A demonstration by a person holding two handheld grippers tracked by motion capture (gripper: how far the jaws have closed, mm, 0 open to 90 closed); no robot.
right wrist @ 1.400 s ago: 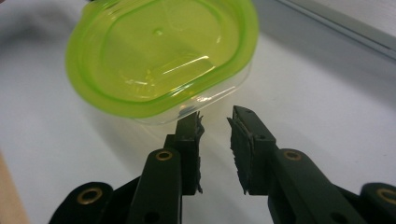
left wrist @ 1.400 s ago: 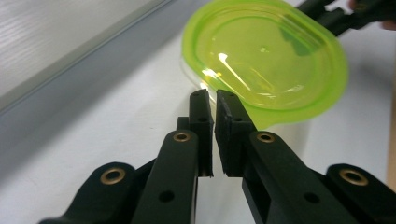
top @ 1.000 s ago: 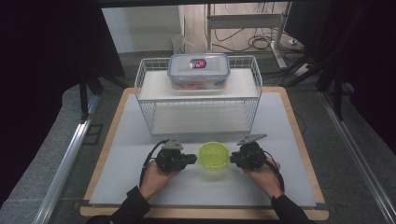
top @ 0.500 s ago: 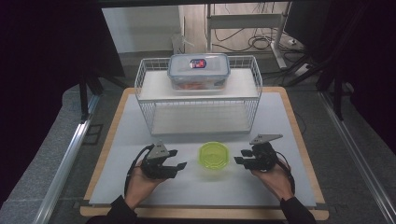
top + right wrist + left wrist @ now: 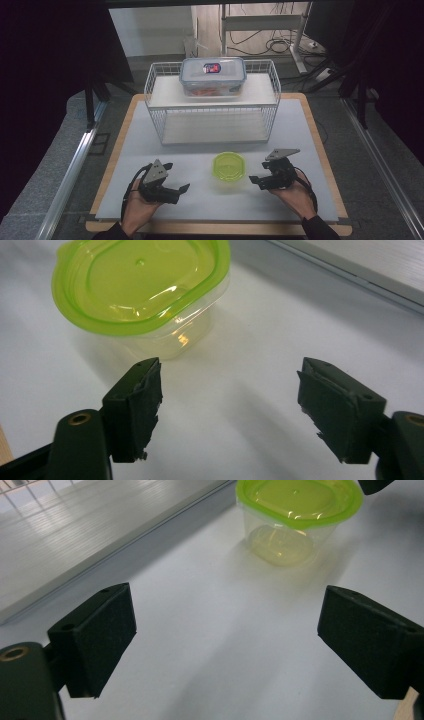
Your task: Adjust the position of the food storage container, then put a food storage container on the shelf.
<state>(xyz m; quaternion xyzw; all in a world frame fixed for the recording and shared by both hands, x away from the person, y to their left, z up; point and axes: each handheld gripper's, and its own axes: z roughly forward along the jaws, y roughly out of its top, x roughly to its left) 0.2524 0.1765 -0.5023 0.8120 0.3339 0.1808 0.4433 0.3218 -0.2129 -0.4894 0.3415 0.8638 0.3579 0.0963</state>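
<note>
A small clear tub with a green lid (image 5: 229, 166) stands on the white table top, in front of the wire rack. It appears at the upper right of the left gripper view (image 5: 299, 502) and at the upper left of the right gripper view (image 5: 140, 285). My left gripper (image 5: 178, 192) rests low at the tub's left, open, with nothing between its pads (image 5: 95, 637). My right gripper (image 5: 256, 180) sits just right of the tub, also open and empty, its pads (image 5: 137, 405) apart from the tub.
A white wire rack (image 5: 212, 107) stands behind the tub. On its upper shelf lies a clear lidded box (image 5: 213, 75) with orange contents. The table's wooden rim (image 5: 320, 135) frames the white surface; dark curtains hang on both sides.
Both grippers let go of the green-lidded tub and drew back toward the table's front, the left one farther out to the left. The tub stayed in place.
</note>
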